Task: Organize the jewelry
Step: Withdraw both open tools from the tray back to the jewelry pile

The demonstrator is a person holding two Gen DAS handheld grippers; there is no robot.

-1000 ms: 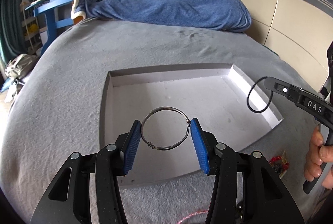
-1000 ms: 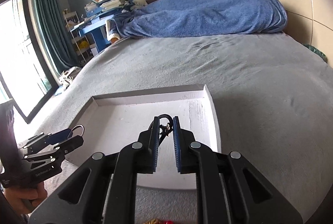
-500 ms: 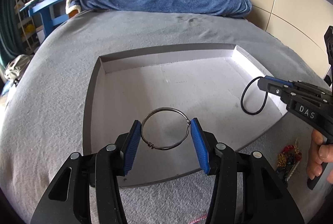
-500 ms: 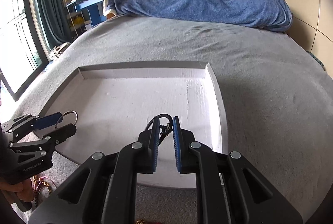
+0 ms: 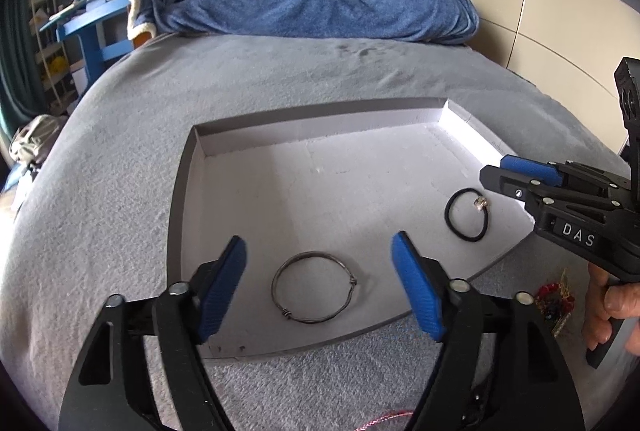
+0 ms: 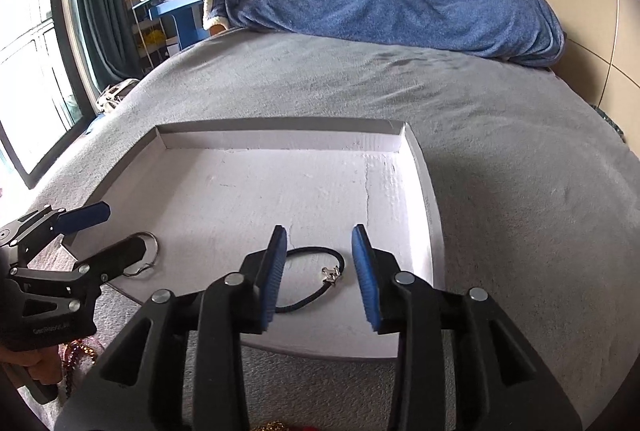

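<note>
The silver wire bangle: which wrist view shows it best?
The left wrist view. There the silver wire bangle lies whole and flat on the white tray, between the opening left tongs, untouched. In the right wrist view only part of its loop shows behind a finger of the left tongs.

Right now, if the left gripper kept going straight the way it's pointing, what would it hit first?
Most likely the silver bangle lying on the white tray floor, between the left gripper's opening jaws; depth is uncertain.
</note>
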